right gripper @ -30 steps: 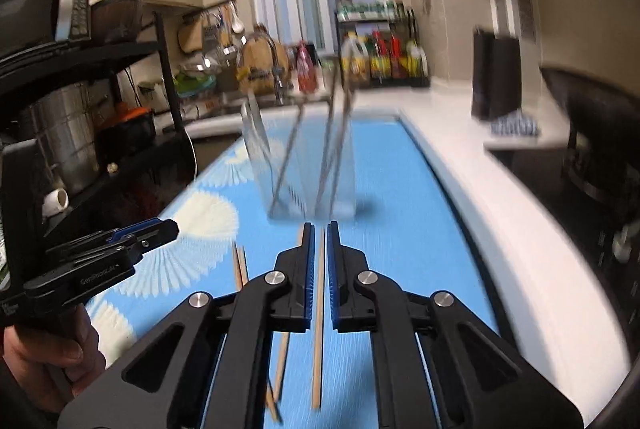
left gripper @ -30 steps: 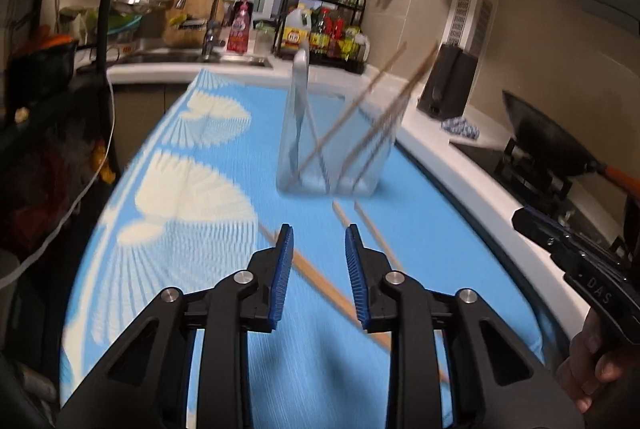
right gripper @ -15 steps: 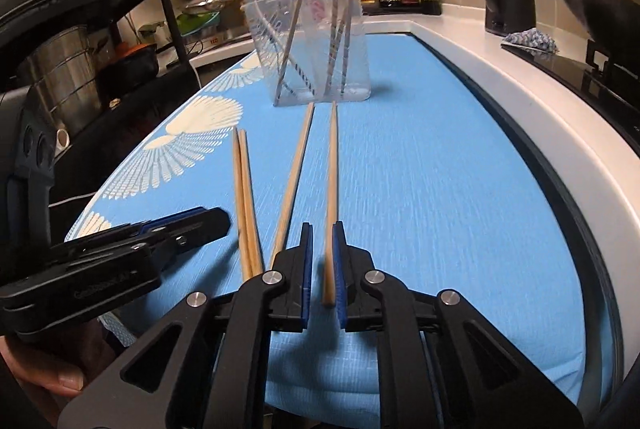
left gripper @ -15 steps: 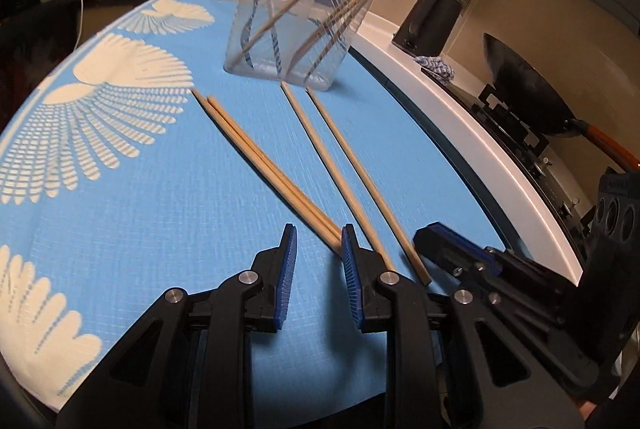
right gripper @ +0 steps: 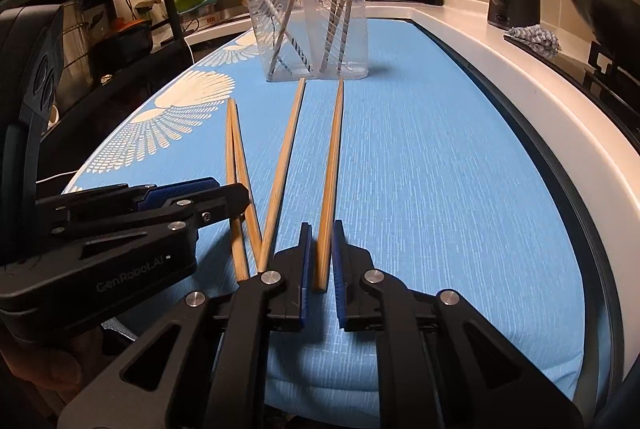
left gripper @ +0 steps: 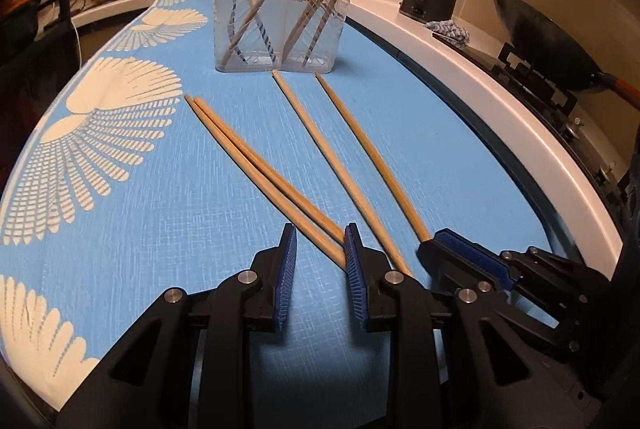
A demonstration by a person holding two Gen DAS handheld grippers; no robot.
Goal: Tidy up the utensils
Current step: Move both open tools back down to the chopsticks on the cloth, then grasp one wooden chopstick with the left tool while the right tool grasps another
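Four loose tan wooden chopsticks are laid on the blue mat with white shell print [left gripper: 420, 133], their far tips directed toward twelve o'clock, where the clear plastic utensil tub [left gripper: 286, 5] is stood, already loaded with chopsticks and striped-handled cutlery.

The right gripper [right gripper: 320, 253] is set over the near end of the rightmost chopstick [right gripper: 332, 173]; its blue-padded fingers are drawn narrow, with the stick lying between them. Whether the pads [right gripper: 305, 261] actually press the wood cannot be told, since a thin gap seems to be left on each side.

The left gripper [left gripper: 320, 249] is held partly open, and the near ends of the crossed pair of chopsticks [left gripper: 256, 165] are straddled. Nothing is gripped; the ends run toward the pad at three o'clock.

Several risks can be judged. If the right stick is pinched only at its very end, it may pivot or droop when lifted and strike the tub's rim. If the left fingers are closed as placed, both crossed sticks may be caught unevenly, and one may be rolled out. The two grippers are held just beside each other, so a collision is possible, and the third chopstick [right gripper: 286, 165] between them may be knocked.
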